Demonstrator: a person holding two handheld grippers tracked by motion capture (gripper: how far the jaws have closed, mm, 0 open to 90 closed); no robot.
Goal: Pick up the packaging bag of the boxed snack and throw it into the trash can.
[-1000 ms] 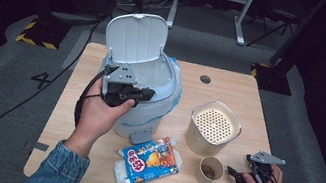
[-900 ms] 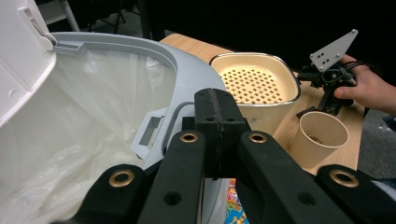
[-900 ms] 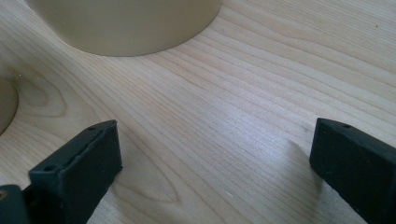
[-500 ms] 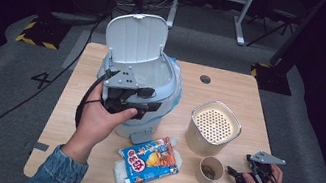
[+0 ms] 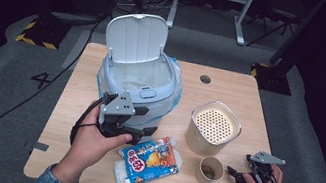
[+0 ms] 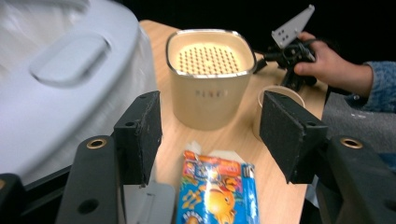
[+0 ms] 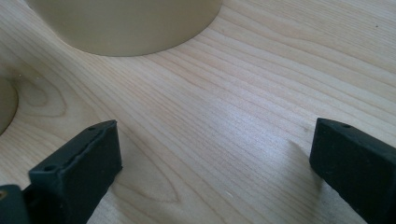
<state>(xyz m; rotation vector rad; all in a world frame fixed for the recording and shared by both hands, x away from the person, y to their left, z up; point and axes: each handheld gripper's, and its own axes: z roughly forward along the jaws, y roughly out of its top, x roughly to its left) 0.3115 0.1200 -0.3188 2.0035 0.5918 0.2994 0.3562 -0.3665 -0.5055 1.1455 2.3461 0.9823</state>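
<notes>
On the tabletop (image 5: 232,91), a pale bin (image 5: 138,84) with its lid raised stands at centre-left of the high view, a snack packet (image 5: 148,162) lying below it at bottom centre. The left claw (image 5: 136,130), just beside the bin's front, has just been opening and holds nothing, the packet ahead below its jaws. At lower right, the right claw (image 5: 232,175) rests wide open and empty by a paper cup (image 5: 210,170).

Pale blue bin (image 5: 137,84); cream perforated canister (image 5: 214,128); blue-orange snack bag (image 5: 148,162).
</notes>
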